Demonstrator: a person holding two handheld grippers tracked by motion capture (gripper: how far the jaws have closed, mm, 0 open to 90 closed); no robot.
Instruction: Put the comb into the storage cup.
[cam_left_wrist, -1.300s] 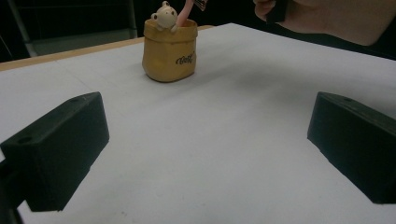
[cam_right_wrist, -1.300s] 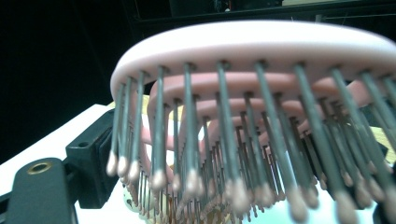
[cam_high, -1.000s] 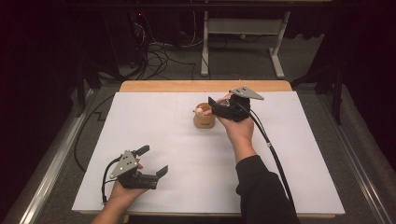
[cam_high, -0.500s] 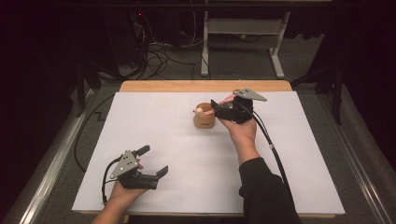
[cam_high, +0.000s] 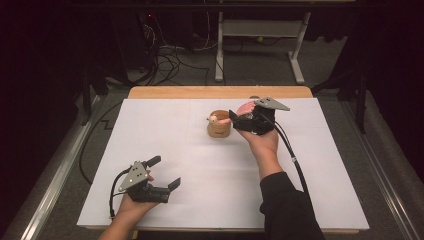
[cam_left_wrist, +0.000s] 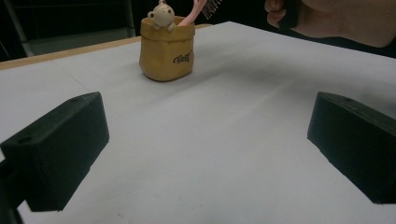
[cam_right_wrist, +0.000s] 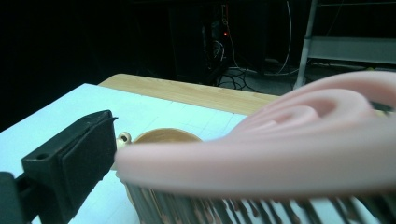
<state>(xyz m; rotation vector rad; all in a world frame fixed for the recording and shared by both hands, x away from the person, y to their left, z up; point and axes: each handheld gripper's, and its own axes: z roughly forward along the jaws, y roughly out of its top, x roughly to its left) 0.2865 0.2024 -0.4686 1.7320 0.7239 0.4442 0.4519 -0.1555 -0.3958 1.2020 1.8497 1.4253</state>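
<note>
A small tan cup with a little bear figure on its rim stands mid-table on the white sheet. A pink hairbrush leans out of it, handle down in the cup, and its bristled head reaches toward my right gripper. In the right gripper view the brush crosses close in front. The left finger stands wide beside it and the other finger is hidden, so the jaws look open. My left gripper rests near the front left, open and empty.
The white sheet covers the table, with a wooden strip along the far edge. Beyond it are floor cables and a metal table frame. The right gripper's cable trails back along the forearm.
My right gripper has drifted slightly right and toward the person, away from the cup. The left gripper has stayed put.
</note>
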